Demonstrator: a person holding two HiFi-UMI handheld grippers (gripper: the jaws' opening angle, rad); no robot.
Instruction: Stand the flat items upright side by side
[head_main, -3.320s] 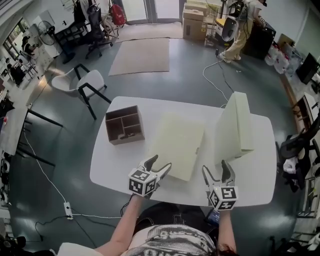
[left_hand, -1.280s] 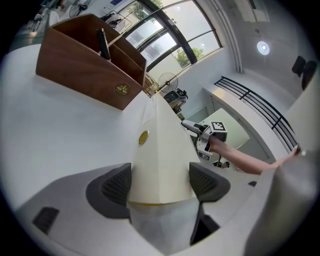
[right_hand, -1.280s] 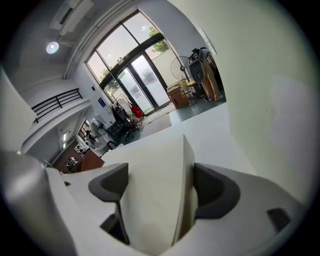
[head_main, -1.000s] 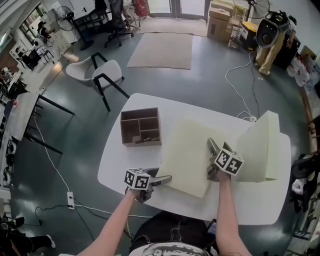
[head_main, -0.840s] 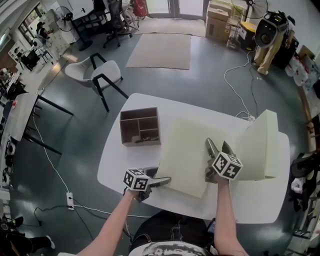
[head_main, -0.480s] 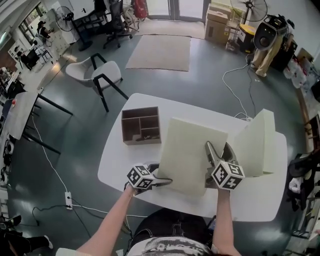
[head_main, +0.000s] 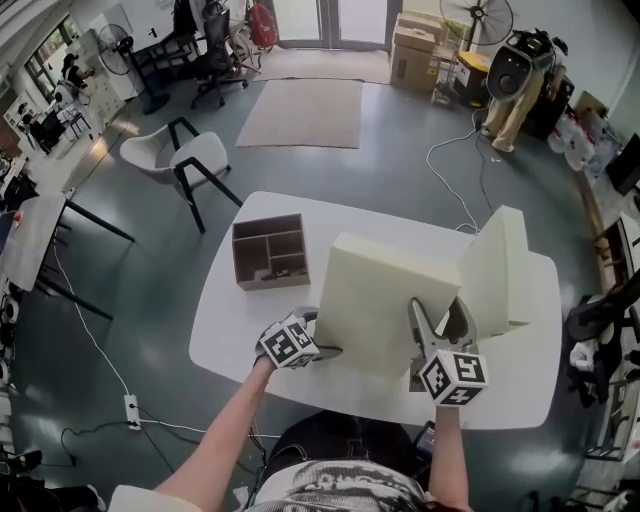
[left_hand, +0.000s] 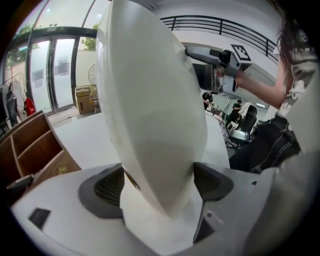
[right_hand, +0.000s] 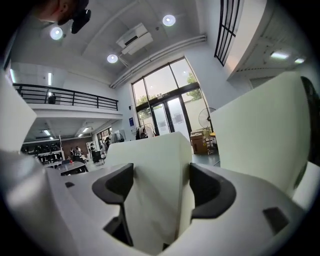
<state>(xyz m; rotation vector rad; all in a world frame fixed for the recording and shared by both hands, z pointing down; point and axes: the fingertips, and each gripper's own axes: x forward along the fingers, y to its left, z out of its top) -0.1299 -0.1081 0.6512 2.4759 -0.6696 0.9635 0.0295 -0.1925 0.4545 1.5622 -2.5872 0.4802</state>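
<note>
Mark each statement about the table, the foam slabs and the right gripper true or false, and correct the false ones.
1. A brown box with compartments stands on the white table. True.
2. Both foam slabs lie flat. False: the upright slab stands on edge at the right, and the tilted slab leans up at an angle.
3. The right gripper is empty. False: the right gripper has the tilted slab's edge between its closing jaws.
4. The box sits to the left of both slabs. True.

Narrow gap between raised slab (head_main: 385, 300) and upright slab (head_main: 497, 272), wooden box (head_main: 268, 250) left
</note>
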